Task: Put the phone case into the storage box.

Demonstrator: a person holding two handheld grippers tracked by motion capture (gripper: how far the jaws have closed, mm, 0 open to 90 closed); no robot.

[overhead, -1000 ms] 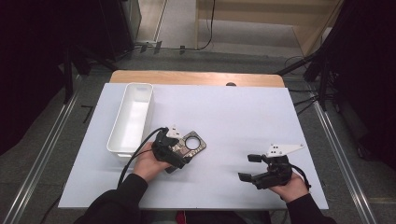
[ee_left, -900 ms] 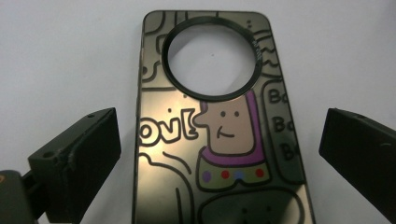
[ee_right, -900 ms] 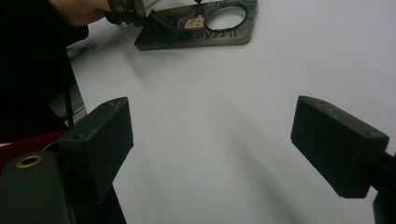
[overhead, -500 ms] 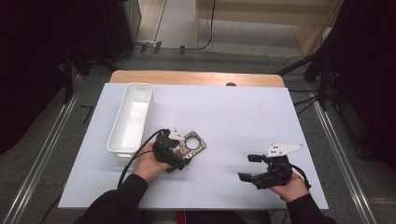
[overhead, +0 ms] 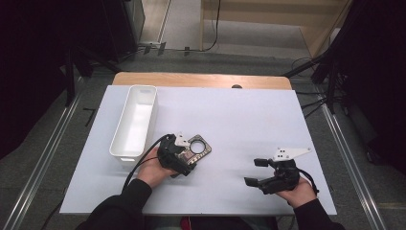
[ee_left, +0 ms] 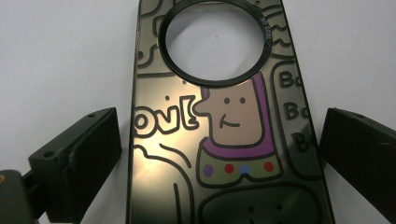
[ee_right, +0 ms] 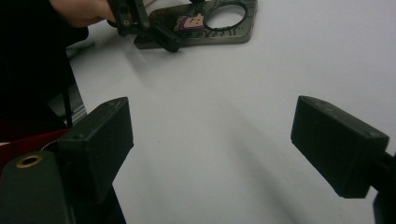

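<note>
Near the lower middle of the high view, the left claw (overhead: 189, 160) sits over a dark phone case (overhead: 197, 147) lying flat on the white desk (overhead: 239, 120), just right of a white tray (overhead: 135, 120). Its jaws straddle the case (ee_left: 224, 130) with slim gaps either side, not gripping. At lower right, the right claw (overhead: 256, 172) hangs wide open and empty above the desk.

The dark phone case (ee_left: 224, 140) carries cartoon lettering: "ovE" beside the drawn figure's face, and "Bo" repeated down its right edge, cut off there. The small print on its ring is too fine to read.
</note>
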